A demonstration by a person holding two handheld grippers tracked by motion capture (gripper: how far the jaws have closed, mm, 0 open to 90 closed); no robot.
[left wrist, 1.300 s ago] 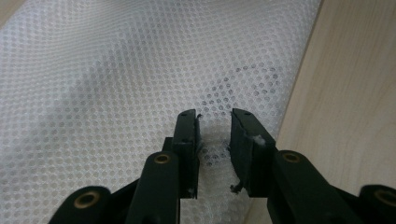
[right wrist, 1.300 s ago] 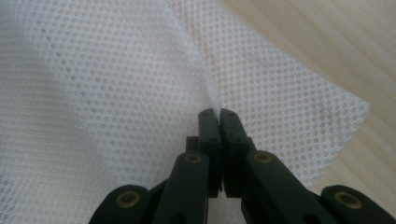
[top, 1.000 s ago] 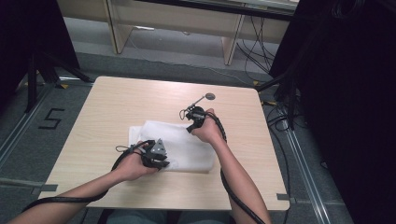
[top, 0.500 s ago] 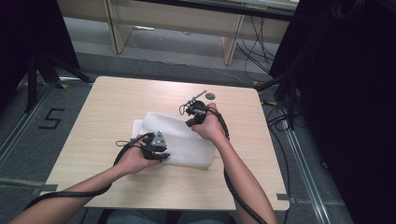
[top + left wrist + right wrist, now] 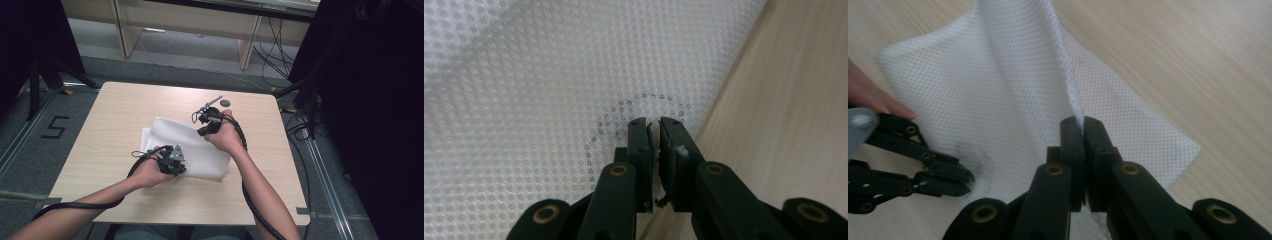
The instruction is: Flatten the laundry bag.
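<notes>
The right gripper (image 5: pixel 204 121) pinches one edge of the white mesh bag (image 5: pixel 187 150) and holds that edge lifted above the wooden table (image 5: pixel 125 115), the fabric rising in a fold to its pressed-together jaws in the right gripper view (image 5: pixel 1082 125). The left gripper (image 5: pixel 172 160), at the bag's near side, has just been closing; in the left gripper view (image 5: pixel 653 131) its jaws stand almost together with a wisp of fabric between the tips, low on the bag close to the table edge of the cloth. The bag lies mid-table, slightly right of centre, mostly flat. It looks very light, limp and thin, so I judge it will sag, fold and slide on the smooth wood; a hem or corner seems the surest place to grip, and a shallow nip of one layer may slip out. A faint dark ring shows through the mesh by the left jaws; what it is cannot be told. At the far side lie a small dark round object (image 5: pixel 225 103) and a thin grey stick-like thing (image 5: pixel 212 102), both too small to identify.
</notes>
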